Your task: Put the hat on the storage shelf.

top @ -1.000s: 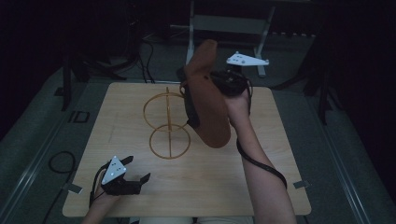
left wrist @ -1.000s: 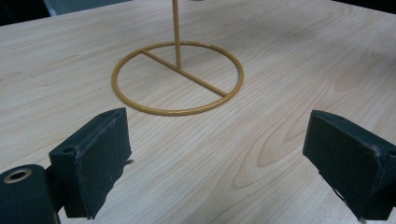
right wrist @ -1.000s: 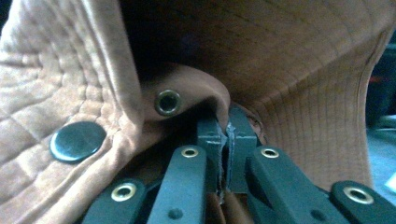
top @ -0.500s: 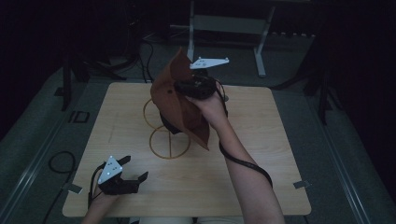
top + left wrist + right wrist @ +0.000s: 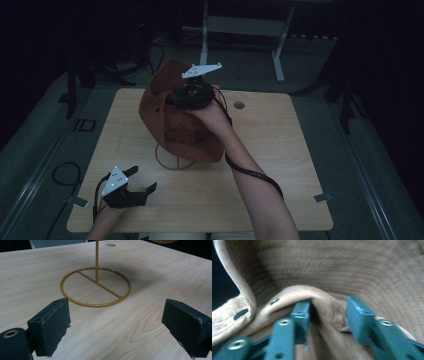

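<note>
Right claw (image 5: 186,96) clenched on fold of brown corduroy bucket hat (image 5: 172,125), held directly over thin gold wire stand (image 5: 172,161) w/ ring base; post upright, so hat likely drops straight down. Left claw (image 5: 137,181) released, empty, near stand base on light wooden surface (image 5: 280,165).

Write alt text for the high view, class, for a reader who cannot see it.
The right gripper holds a brown brimmed hat above a gold wire hat stand on a light wooden table. The left gripper rests open near the table's front left corner. The room around is dark.
</note>
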The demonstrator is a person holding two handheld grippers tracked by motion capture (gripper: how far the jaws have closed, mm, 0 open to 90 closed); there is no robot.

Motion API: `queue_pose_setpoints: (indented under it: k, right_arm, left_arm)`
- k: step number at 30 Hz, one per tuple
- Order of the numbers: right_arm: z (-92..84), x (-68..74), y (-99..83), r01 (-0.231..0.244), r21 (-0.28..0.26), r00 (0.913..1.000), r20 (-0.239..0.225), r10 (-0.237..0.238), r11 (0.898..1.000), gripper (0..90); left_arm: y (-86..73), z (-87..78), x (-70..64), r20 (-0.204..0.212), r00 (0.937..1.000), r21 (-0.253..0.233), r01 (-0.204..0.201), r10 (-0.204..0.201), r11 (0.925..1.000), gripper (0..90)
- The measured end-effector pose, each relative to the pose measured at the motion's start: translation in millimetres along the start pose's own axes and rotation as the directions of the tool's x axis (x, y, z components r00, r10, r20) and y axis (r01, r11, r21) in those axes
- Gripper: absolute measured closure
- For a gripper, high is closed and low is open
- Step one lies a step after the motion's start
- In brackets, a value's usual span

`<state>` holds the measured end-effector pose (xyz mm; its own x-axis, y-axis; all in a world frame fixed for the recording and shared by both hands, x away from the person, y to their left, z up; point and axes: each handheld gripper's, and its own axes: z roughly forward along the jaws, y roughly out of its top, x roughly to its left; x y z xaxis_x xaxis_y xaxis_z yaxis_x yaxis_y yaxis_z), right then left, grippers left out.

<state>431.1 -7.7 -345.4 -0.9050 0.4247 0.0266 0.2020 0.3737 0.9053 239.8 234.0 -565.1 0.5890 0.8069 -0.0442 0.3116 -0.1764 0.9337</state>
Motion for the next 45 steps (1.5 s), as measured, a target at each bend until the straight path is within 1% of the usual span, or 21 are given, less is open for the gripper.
queue_pose_setpoints:
  k: [2, 4, 5, 6, 8, 9, 10, 11, 14, 15, 17, 18, 19, 21, 22, 26, 28, 30, 34, 38, 45]
  right_arm:
    - [3.5, 1.1, 0.6, -0.005, 0.016, 0.9999, -0.011, 0.005, 1.0, 36.8]
    - [8.6, 3.8, 0.8, 0.007, 0.049, 1.0, -0.001, -0.007, 0.999, 28.0]
    - [11.1, 6.0, 0.6, 0.025, 0.067, 0.9997, 0.004, -0.025, 0.997, 26.0]
    - [12.5, 6.9, 0.4, 0.031, 0.077, 0.9995, 0.004, -0.031, 0.997, 23.1]
    - [13.4, 8.8, -0.3, 0.037, 0.075, 0.9993, 0.007, -0.037, 0.997, 19.3]
    - [13.0, 8.6, -0.4, 0.036, 0.085, 0.9993, -0.006, -0.036, 0.996, 15.0]
    - [12.3, 8.5, -0.6, 0.032, 0.08, 0.9994, -0.018, -0.03, 0.996, 13.4]
    - [10.4, 8.6, -0.7, 0.03, 0.067, 0.9994, -0.018, -0.029, 0.997, 13.4]
    - [4.5, 7.0, -2.3, 0.057, 0.042, 0.9982, -0.018, -0.056, 0.997, 12.6]
    - [1.6, 5.8, -3.7, 0.063, 0.014, 0.9978, -0.02, -0.063, 0.998, 12.8]
    - [-2.6, 3.5, -6.0, 0.058, -0.014, 0.998, -0.026, -0.058, 0.998, 13.6]
    - [-4.8, 2.1, -6.9, 0.053, -0.006, 0.9984, -0.021, -0.053, 0.999, 13.6]
    - [-6.7, 1.0, -8.5, 0.065, -0.017, 0.9977, -0.016, -0.066, 0.998, 13.6]
    - [-10.6, -1.4, -13.0, 0.08, -0.01, 0.9968, 0.005, -0.079, 0.997, 13.7]
    - [-12.2, -2.5, -14.6, 0.076, -0.006, 0.9971, 0.005, -0.076, 0.997, 13.7]
    - [-25.0, -5.9, -24.2, 0.064, -0.028, 0.9979, 0.007, -0.064, 0.998, 13.7]
    - [-31.8, -6.4, -29.1, 0.069, -0.04, 0.9975, 0.016, -0.069, 0.997, 13.7]
    - [-36.8, -7.6, -34.1, 0.068, -0.036, 0.9975, 0.021, -0.067, 0.997, 13.7]
    - [-44.8, -10.3, -45.1, 0.071, -0.019, 0.9974, 0.016, -0.07, 0.997, 13.7]
    - [-54.8, -13.9, -56.8, 0.057, -0.022, 0.9983, 0.015, -0.056, 0.998, 13.7]
    - [-70.8, -24.1, -83.8, 0.026, -0.015, 0.9991, 0.033, -0.026, 1.0, 14.0]
  left_arm:
    - [-0.1, 0.0, 0.0, -0.001, 1.0, -0.001, 0.001, -0.001, 1.0, 8.8]
    - [0.0, -0.1, 0.2, -0.002, 1.0, -0.002, 0.003, -0.003, 1.0, 8.9]
    - [0.0, -0.1, 0.1, -0.002, 1.0, -0.002, 0.002, -0.002, 1.0, 8.8]
    - [-0.1, -0.2, 0.0, 0.001, 1.0, -0.003, 0.003, -0.003, 1.0, 8.8]
    - [-0.5, 0.1, -0.6, 0.002, 1.0, -0.002, 0.0, 0.0, 1.0, 8.8]
    - [-0.6, 0.2, -0.7, 0.003, 1.0, -0.002, 0.0, 0.0, 1.0, 8.8]
    - [-0.8, 0.4, -0.7, 0.001, 1.0, 0.0, -0.001, 0.001, 1.0, 8.8]
    - [-1.0, 0.5, -0.8, -0.001, 1.0, -0.003, 0.001, -0.001, 1.0, 8.8]
    - [-1.1, 0.4, -0.5, -0.001, 1.0, -0.006, 0.007, -0.007, 1.0, 8.8]
    - [-1.2, 0.5, -0.6, 0.001, 1.0, -0.005, 0.01, -0.01, 0.9999, 8.8]
    - [-1.5, 0.7, -0.7, 0.001, 1.0, -0.003, 0.008, -0.008, 1.0, 8.8]
    - [-1.7, 1.0, -0.8, 0.003, 1.0, -0.001, 0.008, -0.008, 1.0, 8.8]
    - [-1.9, 1.4, -1.0, 0.003, 1.0, 0.001, 0.007, -0.007, 1.0, 8.8]
    - [-1.8, 1.7, -1.4, 0.001, 1.0, 0.003, 0.005, -0.005, 1.0, 8.8]
    - [-1.7, 1.7, -1.5, 0.0, 1.0, 0.002, 0.006, -0.006, 1.0, 8.8]
    - [-2.1, 2.7, -1.5, -0.002, 0.9999, 0.0, 0.012, -0.012, 0.9999, 8.8]
    - [-2.1, 3.2, -1.5, -0.002, 0.9999, 0.003, 0.011, -0.011, 0.9999, 8.8]
    - [-2.0, 3.8, -2.0, -0.002, 1.0, 0.007, 0.006, -0.006, 1.0, 8.8]
    - [-2.3, 5.0, -3.6, 0.0, 1.0, 0.009, 0.003, -0.003, 1.0, 8.8]
    - [-3.0, 5.9, -5.0, 0.0, 1.0, 0.009, -0.003, 0.003, 1.0, 8.8]
    - [-3.8, 6.3, -6.8, 0.004, 0.9999, 0.003, -0.009, 0.009, 1.0, 8.7]
